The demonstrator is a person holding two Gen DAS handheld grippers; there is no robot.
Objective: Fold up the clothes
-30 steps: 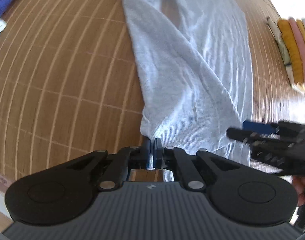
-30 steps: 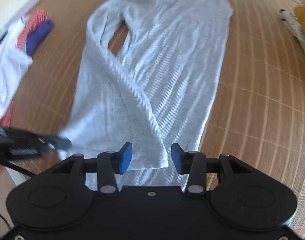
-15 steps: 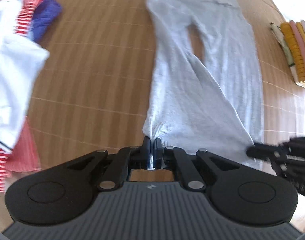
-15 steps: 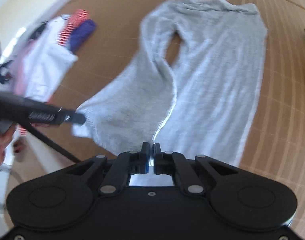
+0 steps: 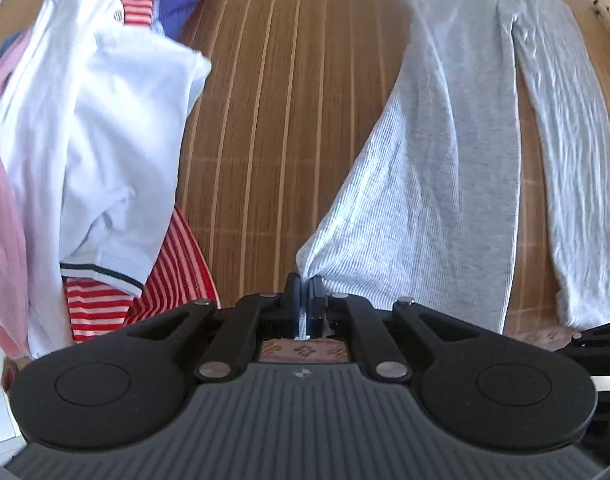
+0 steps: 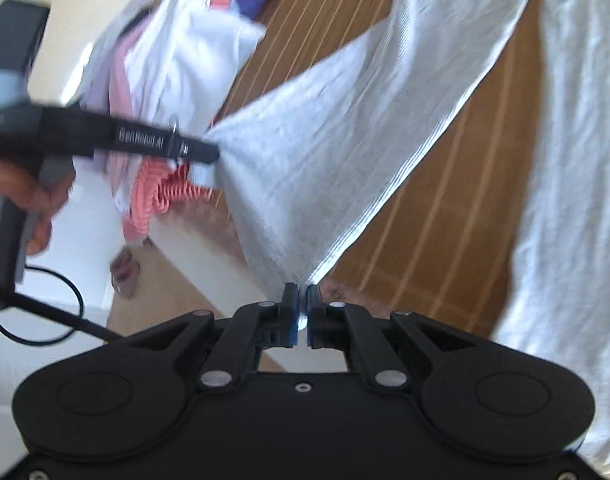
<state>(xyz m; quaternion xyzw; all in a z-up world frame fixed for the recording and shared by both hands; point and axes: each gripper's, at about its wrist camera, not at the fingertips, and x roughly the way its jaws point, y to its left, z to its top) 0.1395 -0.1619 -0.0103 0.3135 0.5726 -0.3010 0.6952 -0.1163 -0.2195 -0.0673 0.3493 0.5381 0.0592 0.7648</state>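
A: Both jaws are pinched tight: the left gripper (image 5: 304, 304) and the right gripper (image 6: 302, 312) each clamp a hem corner of the grey garment (image 5: 457, 168).

B: Why there?

A: Probably to stretch that end taut above the bamboo mat (image 5: 273, 128), beside the unfolded pile (image 5: 89, 128).

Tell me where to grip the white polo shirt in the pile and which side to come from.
Grip the white polo shirt at its dark-trimmed sleeve cuff, coming from the near edge. That banded hem hangs free over the red striped garment, so it likely lifts without dragging the pile. Both grippers are now shut on the gray garment.
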